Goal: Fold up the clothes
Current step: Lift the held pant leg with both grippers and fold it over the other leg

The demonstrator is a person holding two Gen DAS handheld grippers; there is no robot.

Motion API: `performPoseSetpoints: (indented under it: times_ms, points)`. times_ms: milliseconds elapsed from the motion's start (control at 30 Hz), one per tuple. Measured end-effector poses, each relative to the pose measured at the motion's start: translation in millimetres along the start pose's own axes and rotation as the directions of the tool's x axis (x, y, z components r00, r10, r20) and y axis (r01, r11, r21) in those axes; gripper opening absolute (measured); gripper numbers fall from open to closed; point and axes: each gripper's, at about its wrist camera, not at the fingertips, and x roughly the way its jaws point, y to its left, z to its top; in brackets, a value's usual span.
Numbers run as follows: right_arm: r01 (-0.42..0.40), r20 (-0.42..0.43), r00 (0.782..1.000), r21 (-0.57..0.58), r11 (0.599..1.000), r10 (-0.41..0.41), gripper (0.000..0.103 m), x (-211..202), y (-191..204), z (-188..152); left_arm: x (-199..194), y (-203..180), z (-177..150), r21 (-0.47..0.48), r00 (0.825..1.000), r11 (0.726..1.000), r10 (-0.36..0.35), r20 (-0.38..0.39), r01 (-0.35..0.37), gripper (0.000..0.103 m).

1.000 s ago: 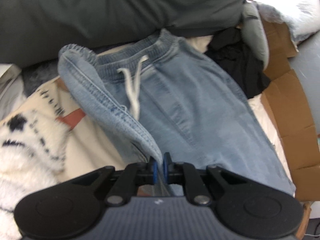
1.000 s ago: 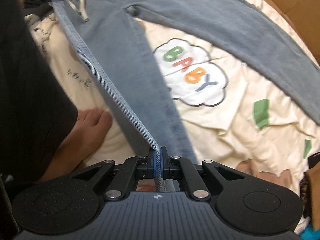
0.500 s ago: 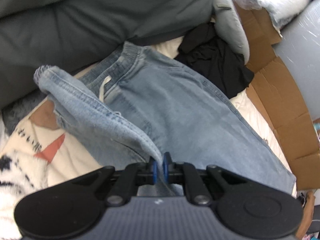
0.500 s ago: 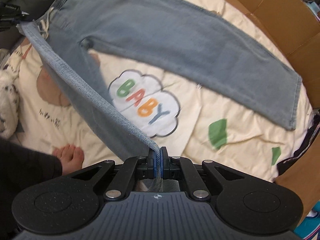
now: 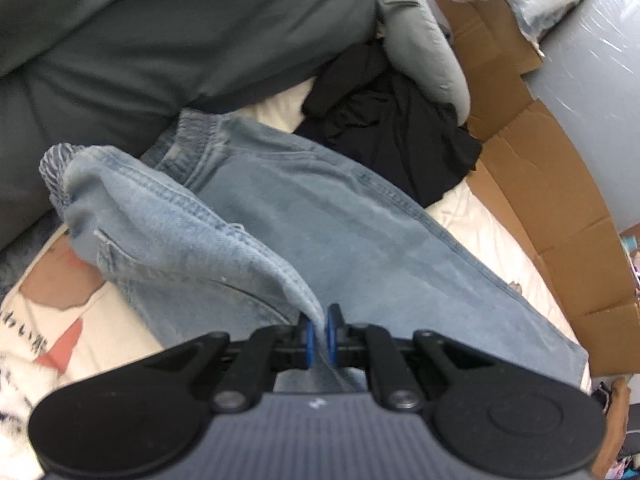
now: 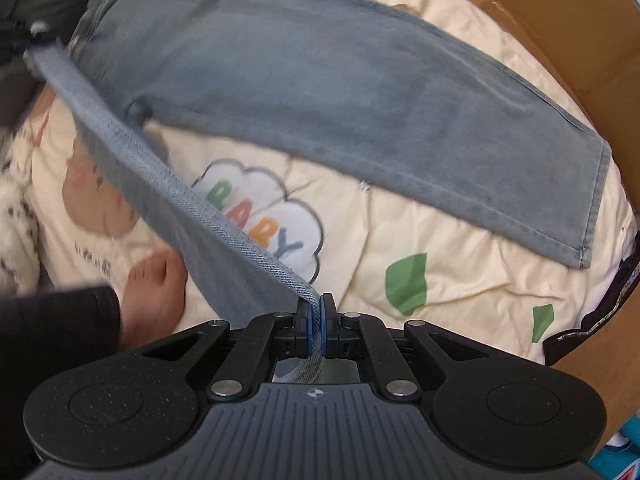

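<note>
Both pairs of fingers clamped on denim: left gripper [image 5: 319, 330] pinches the waist end, right gripper [image 6: 316, 330] the lifted leg's hem. One pair of jeans [image 6: 340, 92], far leg flat on one cream quilt [image 6: 460, 264]. Cloud print partly covered; "ARY" readable.

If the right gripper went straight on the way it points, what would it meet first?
Probably the cream quilt near its cloud print; the right gripper is shut on the jeans, whose lifted leg slants aside. Depth is uncertain.
</note>
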Motion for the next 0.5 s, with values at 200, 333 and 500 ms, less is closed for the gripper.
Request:
performPoseSetpoints:
  times_ms: [200, 333, 500]
  points:
    - [-0.011, 0.051, 0.999, 0.070, 0.997, 0.008, 0.001, 2.5, -23.1, 12.4, 17.0, -13.8, 16.1, 0.010, 1.000, 1.000, -0.016, 0.000, 0.016, 0.008]
    - [-0.020, 0.060, 0.998, 0.094, 0.995, 0.014, 0.001, 8.4, -36.7, 16.3, 29.8, -23.8, 22.4, 0.029, 1.000, 0.999, -0.024, 0.001, 0.024, 0.008]
    - [-0.005, 0.059, 0.998, 0.071, 0.997, 0.001, 0.001, 18.4, -41.8, 21.4, 42.6, -31.4, 24.4, 0.028, 0.999, 0.999, -0.031, 0.017, 0.031, 0.008]
